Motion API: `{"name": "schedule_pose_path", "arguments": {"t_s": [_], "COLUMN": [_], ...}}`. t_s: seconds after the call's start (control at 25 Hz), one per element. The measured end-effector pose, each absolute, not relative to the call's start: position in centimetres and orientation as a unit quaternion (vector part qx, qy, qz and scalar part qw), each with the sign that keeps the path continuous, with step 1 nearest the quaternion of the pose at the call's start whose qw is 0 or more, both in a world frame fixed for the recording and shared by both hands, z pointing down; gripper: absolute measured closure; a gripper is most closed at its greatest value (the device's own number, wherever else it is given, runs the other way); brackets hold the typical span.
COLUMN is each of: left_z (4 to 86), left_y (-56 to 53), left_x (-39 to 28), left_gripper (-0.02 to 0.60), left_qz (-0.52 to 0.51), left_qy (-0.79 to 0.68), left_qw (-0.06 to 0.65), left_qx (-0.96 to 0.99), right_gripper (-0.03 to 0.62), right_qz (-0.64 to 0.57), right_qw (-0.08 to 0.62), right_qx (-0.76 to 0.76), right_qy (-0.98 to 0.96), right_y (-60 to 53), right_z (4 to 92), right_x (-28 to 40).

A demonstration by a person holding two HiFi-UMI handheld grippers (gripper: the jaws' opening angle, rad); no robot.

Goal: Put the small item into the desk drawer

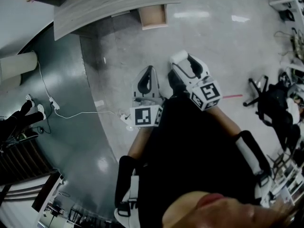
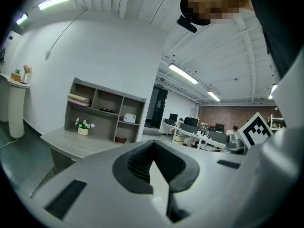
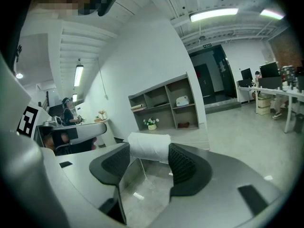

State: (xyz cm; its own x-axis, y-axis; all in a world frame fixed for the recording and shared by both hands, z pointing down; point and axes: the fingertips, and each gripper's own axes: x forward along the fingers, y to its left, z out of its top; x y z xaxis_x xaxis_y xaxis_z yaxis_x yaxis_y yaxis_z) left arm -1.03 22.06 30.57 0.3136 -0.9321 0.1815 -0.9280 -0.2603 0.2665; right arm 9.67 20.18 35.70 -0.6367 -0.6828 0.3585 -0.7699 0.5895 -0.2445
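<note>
In the right gripper view, a small white roll (image 3: 148,146) is clamped between the dark pads of my right gripper (image 3: 148,161). The head view shows the same roll (image 1: 179,57) at the tip of the right gripper (image 1: 185,63), held above the floor. My left gripper (image 1: 148,75) hangs beside it, to the left. In its own view the left gripper (image 2: 153,167) has its jaws together and nothing between them. The grey desk (image 1: 104,6) lies ahead, with its wooden drawer (image 1: 153,16) pulled open. Both grippers are well short of the drawer.
A cubby shelf (image 2: 105,112) and a flower pot (image 2: 83,126) stand on the desk (image 2: 66,144). A white cable and power strip (image 1: 53,103) lie on the floor at left. A black office chair (image 1: 268,101) stands at right. A white column (image 1: 17,65) is at left.
</note>
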Motion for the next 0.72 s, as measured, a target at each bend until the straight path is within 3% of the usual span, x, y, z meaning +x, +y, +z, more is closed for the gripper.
{"name": "schedule_pose_path", "arguments": {"t_s": [0.72], "left_z": [31.8], "left_y": [12.1], "left_x": [1.7], "left_gripper": [0.583], "left_qz": [0.031], "left_qy": [-0.627], "left_qw": [0.165], "left_qx": [0.761], "right_gripper": [0.341], "right_qz": [0.207], "right_qw": [0.149], "right_qx": [0.378], "right_qy": [-0.89], "right_y": [8.7], "right_z": [38.9], "right_x": [13.7]}}
